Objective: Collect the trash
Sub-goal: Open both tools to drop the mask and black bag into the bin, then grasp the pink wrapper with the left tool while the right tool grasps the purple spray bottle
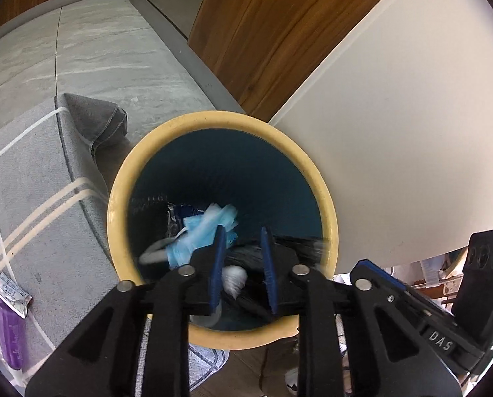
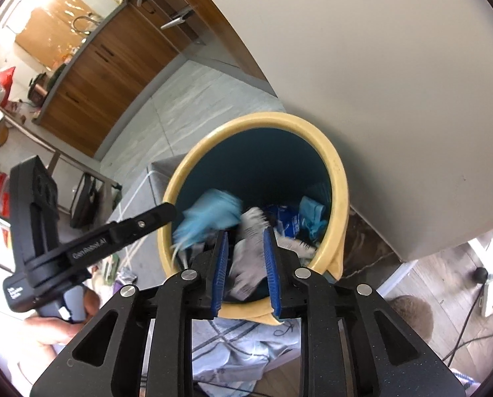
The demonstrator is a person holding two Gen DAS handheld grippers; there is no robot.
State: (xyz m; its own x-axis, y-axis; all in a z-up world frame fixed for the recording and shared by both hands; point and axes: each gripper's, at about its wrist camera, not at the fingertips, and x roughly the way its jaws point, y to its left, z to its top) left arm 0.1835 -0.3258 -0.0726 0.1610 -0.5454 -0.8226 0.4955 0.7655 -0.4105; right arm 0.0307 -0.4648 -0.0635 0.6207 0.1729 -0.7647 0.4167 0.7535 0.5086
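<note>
On the floor, grey marbled tiles (image 1: 120,49) are seen, with a grey rug (image 1: 37,178) crossed by pale stripes laid over them; one rug corner (image 1: 97,119) is folded back. Wood-panelled cabinets (image 1: 263,33) and a white wall (image 1: 395,115) are seen behind. A trash bin (image 1: 120,198) with a yellowish rim and dark teal inside is set against the white wall, just beside the rug. A purple packet (image 1: 11,334) and a silver wrapper (image 1: 11,292) are seen on the rug at lower left, well apart from the bin. A kitchen counter with a tap (image 2: 84,23) is seen far off in the right wrist view, and a pale checked cloth (image 2: 233,347) lies below the bin there.

Inside the bin, a light blue mask (image 1: 206,231), blurred, is seen mid-bin beside a blue-and-white wrapper (image 2: 287,221) and other scraps that cannot be identified.

The left gripper (image 1: 243,264) is held over the bin mouth with blue pads (image 1: 218,264) parted and nothing clamped between them. The right gripper (image 2: 246,264) is also held over the rim, pads parted; a grey-white crumpled piece (image 2: 249,254), blurred, is seen between them, but contact cannot be told.
</note>
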